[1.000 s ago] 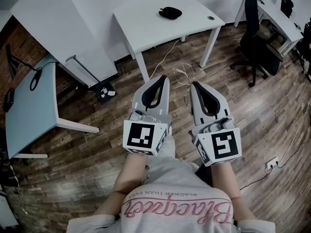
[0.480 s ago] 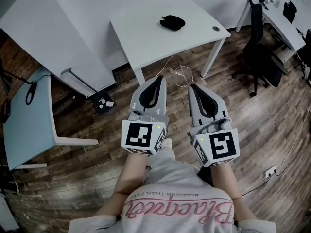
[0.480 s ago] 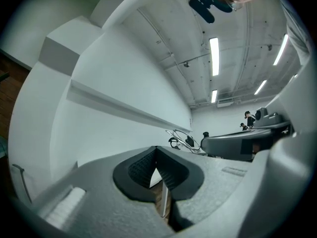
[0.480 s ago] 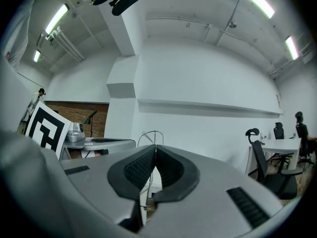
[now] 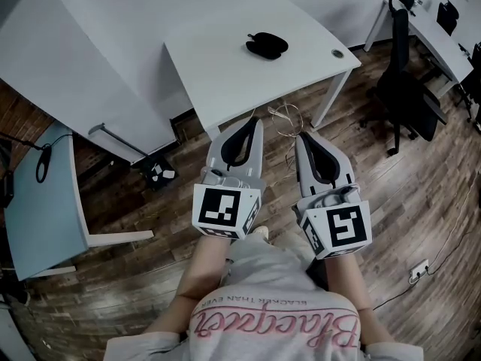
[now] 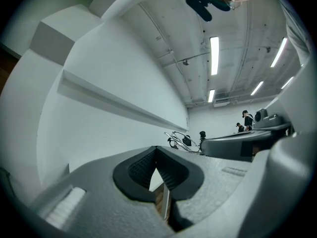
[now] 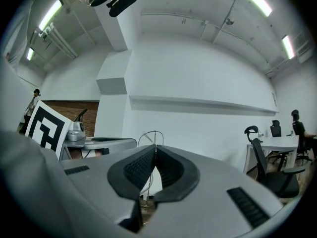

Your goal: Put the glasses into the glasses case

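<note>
Left gripper (image 5: 253, 122) and right gripper (image 5: 301, 135) are held side by side at the lower middle of the head view, in front of the person's waist, both pointing up-frame over the wooden floor (image 5: 421, 201). In the left gripper view its jaws are pressed together at the tips with nothing between them (image 6: 156, 150); the right gripper view shows the same, tips meeting and empty (image 7: 155, 148)

A white table (image 5: 225, 66) fills the upper middle of the frame. On it, toward its far right part, lies one dark oval object (image 5: 267, 46), most likely the glasses case. It sits well apart from both grippers, straight up-frame from the gap between them, and its long axis runs roughly left to right across the frame. Neither gripper is clearly nearer, though the left looks marginally closer

At this size it cannot be told whether the object is open or closed, or whether the glasses lie in it, on it or elsewhere; no separate pair shows on the table. A black office chair (image 5: 409, 89) stands at the upper right

Judging from this, the task is not yet begun and the coming move is a reach forward to the table
</note>
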`<state>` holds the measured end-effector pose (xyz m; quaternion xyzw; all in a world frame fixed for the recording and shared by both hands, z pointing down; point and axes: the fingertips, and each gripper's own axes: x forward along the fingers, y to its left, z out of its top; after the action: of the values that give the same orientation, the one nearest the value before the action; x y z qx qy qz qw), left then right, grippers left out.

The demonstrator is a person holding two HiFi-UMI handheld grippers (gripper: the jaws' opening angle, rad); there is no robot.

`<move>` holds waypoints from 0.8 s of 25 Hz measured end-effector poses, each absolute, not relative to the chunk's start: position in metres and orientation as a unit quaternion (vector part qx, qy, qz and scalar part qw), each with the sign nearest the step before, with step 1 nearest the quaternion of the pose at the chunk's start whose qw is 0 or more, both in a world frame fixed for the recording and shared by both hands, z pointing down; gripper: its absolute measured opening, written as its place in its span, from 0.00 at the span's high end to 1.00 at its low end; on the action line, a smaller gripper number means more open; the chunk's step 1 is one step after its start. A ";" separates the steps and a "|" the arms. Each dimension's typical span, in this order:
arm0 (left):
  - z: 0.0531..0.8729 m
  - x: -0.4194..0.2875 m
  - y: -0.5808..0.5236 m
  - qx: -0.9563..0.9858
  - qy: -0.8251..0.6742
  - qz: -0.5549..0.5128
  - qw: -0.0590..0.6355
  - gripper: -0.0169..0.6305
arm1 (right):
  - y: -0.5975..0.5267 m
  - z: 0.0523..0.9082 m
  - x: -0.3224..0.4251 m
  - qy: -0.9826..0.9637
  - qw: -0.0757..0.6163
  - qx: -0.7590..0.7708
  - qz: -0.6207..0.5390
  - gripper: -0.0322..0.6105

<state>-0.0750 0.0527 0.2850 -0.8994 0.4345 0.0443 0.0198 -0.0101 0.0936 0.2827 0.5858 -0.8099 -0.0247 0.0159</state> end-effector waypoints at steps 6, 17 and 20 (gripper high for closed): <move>0.288 -0.072 0.031 -0.900 0.435 0.039 0.013 0.97 | 0.073 0.285 -0.009 -0.812 0.022 0.583 -0.022 0.93; 0.297 -0.057 -0.033 -0.894 0.448 0.022 0.011 0.97 | 0.002 0.291 0.011 -0.822 0.012 0.569 -0.009 0.93; 0.297 -0.050 -0.057 -0.890 0.455 0.022 0.008 0.97 | -0.024 0.292 0.018 -0.828 0.013 0.561 -0.007 0.93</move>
<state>-0.0498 -0.0570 0.2973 -0.8900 0.4553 0.0222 0.0079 0.0179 -0.0241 0.2922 0.5608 -0.8278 -0.0068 0.0134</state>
